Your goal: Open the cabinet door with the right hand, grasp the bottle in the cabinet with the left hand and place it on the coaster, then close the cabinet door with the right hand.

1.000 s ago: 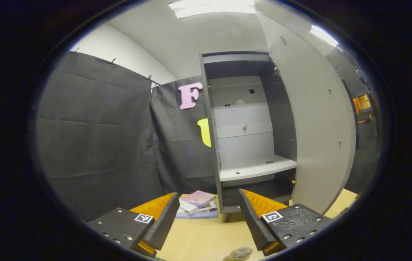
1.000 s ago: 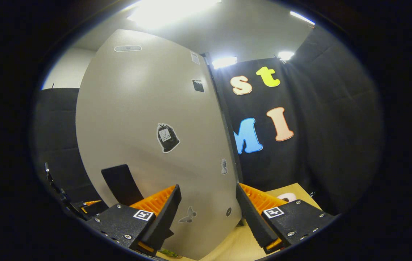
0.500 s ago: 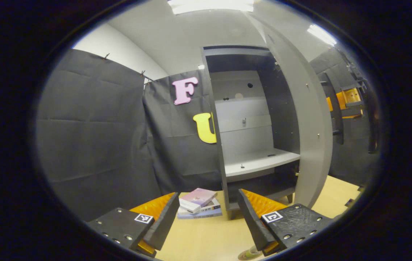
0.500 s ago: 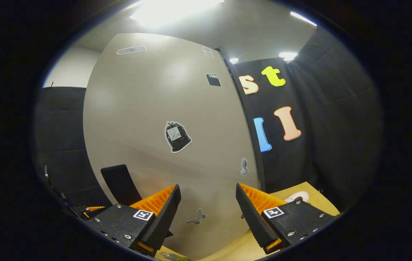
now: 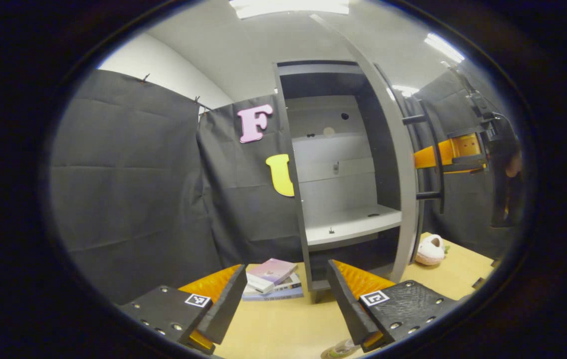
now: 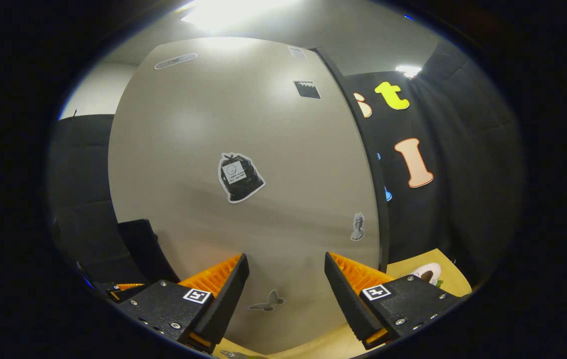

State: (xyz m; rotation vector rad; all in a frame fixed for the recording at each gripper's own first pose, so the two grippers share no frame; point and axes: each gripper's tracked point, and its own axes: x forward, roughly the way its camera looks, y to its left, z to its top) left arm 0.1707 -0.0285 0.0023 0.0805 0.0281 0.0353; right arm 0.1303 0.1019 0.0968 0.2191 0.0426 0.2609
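Note:
The grey cabinet (image 5: 335, 164) stands with its inside showing, and its white shelf (image 5: 350, 227) is bare. Its door (image 5: 405, 199) is seen nearly edge-on in the left gripper view, with a black bar handle (image 5: 435, 154) on the outer face. My left gripper (image 5: 285, 294) is open over the table, well short of the cabinet. A clear bottle top (image 5: 338, 350) peeks in at the bottom edge beside the right finger. My right gripper (image 6: 285, 289) is open against the door's sticker-covered front (image 6: 243, 174); it also appears far off, as the right gripper (image 5: 425, 158), by the handle.
A stack of books (image 5: 273, 281) lies on the wooden table (image 5: 273, 324) left of the cabinet's foot. A small plush toy (image 5: 430, 249) sits on the table right of the door, and the same plush toy (image 6: 425, 273) shows low right in the right gripper view.
The door has swung toward the cabinet: its broad inner face has turned to a thin edge in the left gripper view. The right gripper followed it. The left gripper stayed open.

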